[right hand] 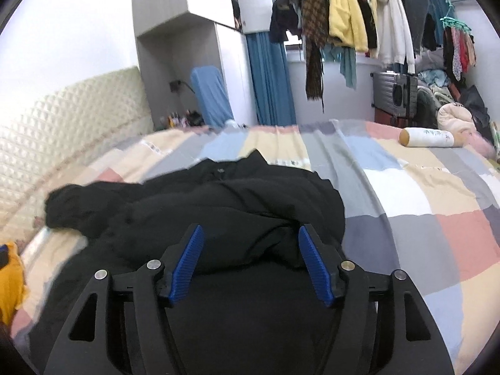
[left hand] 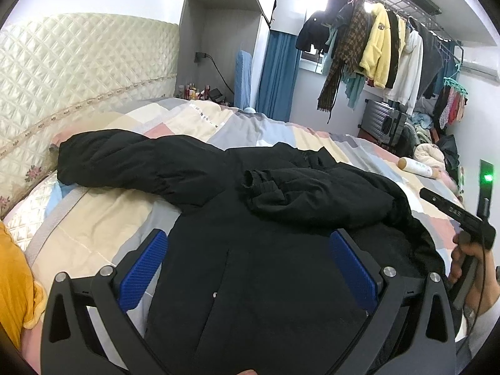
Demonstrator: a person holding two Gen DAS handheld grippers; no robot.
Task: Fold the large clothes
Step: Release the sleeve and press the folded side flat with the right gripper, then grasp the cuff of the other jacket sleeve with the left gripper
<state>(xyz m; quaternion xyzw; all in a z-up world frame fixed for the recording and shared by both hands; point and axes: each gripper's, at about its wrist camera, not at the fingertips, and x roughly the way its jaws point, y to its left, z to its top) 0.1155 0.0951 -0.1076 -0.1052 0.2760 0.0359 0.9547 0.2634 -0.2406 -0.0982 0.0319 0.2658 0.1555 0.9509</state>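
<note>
The black padded jacket lies spread on the patchwork bed, collar end away from the cameras, hem toward the person. At the far left its 1 unfolded sleeve stretches out toward the quilted headboard; the other sleeve is already laid across the chest, cuff pointing left. The left gripper hovers over the lower body with its blue fingers wide apart and nothing between them. That outstretched sleeve looks like the next job: take it near the cuff, carry it right across the body, and lay it flat over the folded sleeve so the 2 stack evenly. Puffy fill springs back, so pressing it down before letting go should help. To the right, the right gripper sits over the bunched folded side, its fingers parted about halfway, gripping nothing.
</note>
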